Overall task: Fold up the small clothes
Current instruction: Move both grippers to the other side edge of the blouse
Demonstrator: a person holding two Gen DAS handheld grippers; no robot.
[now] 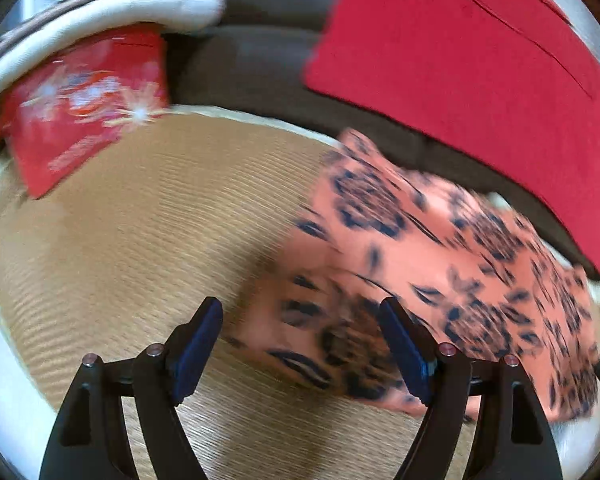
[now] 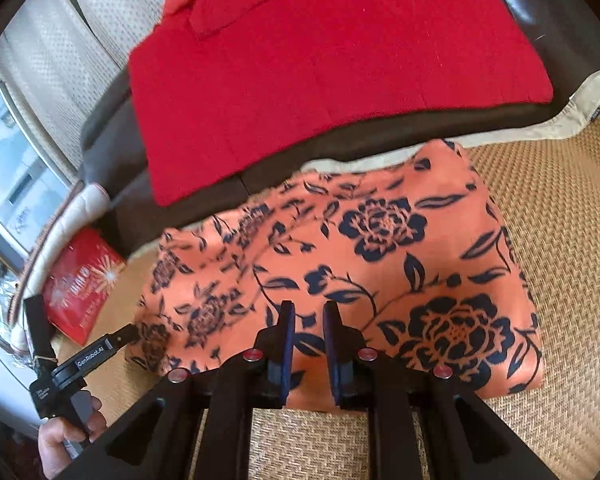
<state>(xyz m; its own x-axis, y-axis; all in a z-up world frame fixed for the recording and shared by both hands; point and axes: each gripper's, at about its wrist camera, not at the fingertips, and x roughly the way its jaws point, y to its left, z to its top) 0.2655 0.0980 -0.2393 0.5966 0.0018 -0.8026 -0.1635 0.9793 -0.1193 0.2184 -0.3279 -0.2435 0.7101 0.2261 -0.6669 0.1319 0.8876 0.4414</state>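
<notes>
An orange garment with a dark blue flower print [image 2: 340, 264] lies folded on a woven straw mat [image 2: 560, 240]; it also shows in the left wrist view [image 1: 440, 280], blurred by motion. My left gripper [image 1: 302, 344] is open over the garment's left corner, which lies between its fingers. In the right wrist view the left gripper [image 2: 128, 334] reaches the garment's left edge. My right gripper [image 2: 309, 344] hovers over the garment's near edge, its fingers a narrow gap apart with nothing between them.
A red blanket [image 2: 320, 72] covers a dark brown sofa [image 2: 112, 216] behind the mat. A red gift bag [image 2: 80, 284] leans at the left next to a white cushion [image 1: 120, 8]. A window [image 2: 12, 172] is at far left.
</notes>
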